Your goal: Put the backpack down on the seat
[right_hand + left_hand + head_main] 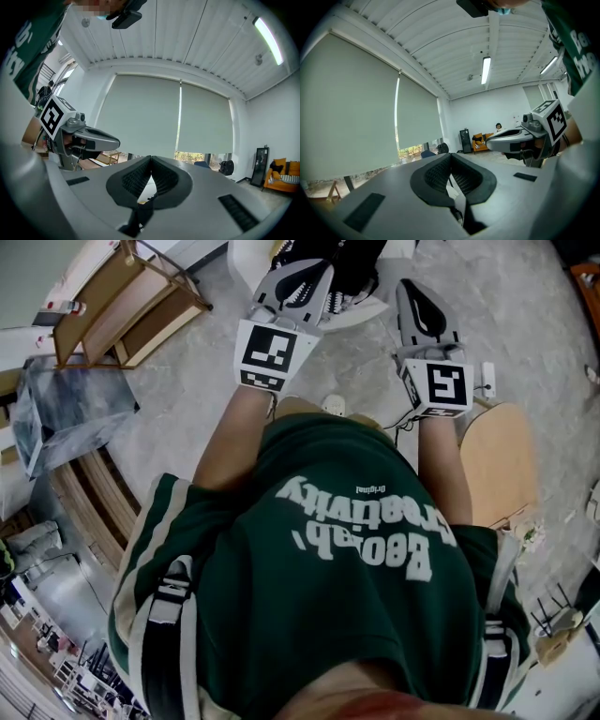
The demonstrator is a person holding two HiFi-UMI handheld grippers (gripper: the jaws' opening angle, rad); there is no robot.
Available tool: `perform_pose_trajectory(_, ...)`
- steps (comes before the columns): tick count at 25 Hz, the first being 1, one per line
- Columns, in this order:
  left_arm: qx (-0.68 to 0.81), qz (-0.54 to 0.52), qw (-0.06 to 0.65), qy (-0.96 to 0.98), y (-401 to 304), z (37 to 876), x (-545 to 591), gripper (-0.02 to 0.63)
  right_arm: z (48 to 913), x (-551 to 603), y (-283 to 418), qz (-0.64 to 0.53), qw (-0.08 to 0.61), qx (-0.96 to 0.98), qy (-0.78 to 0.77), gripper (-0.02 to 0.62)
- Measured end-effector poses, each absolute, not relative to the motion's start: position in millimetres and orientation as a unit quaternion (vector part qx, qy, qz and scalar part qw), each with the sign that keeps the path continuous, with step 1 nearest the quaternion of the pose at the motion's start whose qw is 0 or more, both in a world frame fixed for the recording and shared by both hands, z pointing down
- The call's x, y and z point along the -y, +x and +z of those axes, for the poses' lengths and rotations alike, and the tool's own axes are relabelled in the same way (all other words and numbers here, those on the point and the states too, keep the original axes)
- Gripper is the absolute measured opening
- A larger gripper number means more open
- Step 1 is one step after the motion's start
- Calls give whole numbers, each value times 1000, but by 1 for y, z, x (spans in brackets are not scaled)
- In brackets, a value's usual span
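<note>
Nearest me, dark straps (169,634) run over the shoulders of my green shirt (328,549), and I cannot tell what they carry. Beyond my forearms both claws point level, side by side. My left claw (451,164) has its pads pressed together with nothing between them, and my right claw (151,166) is the same: closed and empty. Just past their tips lies a dark bundle I take to be the backpack (352,268), resting on a pale seat (366,313). My left claw looks close to it, but I cannot tell whether it touches. A round wooden stool (497,460) stands near right and a wooden shelf (131,306) far left, both well clear. I judge the bag is already down, so the job now is to leave it stable. I should keep both claws level and draw them straight back toward me, watching that no loose cord or strap catches. If the bag sags toward the seat's edge, I should part one claw and nudge it to the middle.
</note>
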State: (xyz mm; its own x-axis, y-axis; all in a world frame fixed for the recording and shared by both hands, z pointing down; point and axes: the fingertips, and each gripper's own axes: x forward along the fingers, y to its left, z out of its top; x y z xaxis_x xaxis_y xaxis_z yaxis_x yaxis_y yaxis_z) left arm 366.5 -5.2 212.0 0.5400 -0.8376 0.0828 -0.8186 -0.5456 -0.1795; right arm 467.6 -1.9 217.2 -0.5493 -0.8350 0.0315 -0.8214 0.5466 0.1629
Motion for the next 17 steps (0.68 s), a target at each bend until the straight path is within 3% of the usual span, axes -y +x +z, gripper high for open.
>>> perform_pose_trajectory(17,-461,-80,59,-882,379,213,5,18,215,3,477,-69,51,874,478,35)
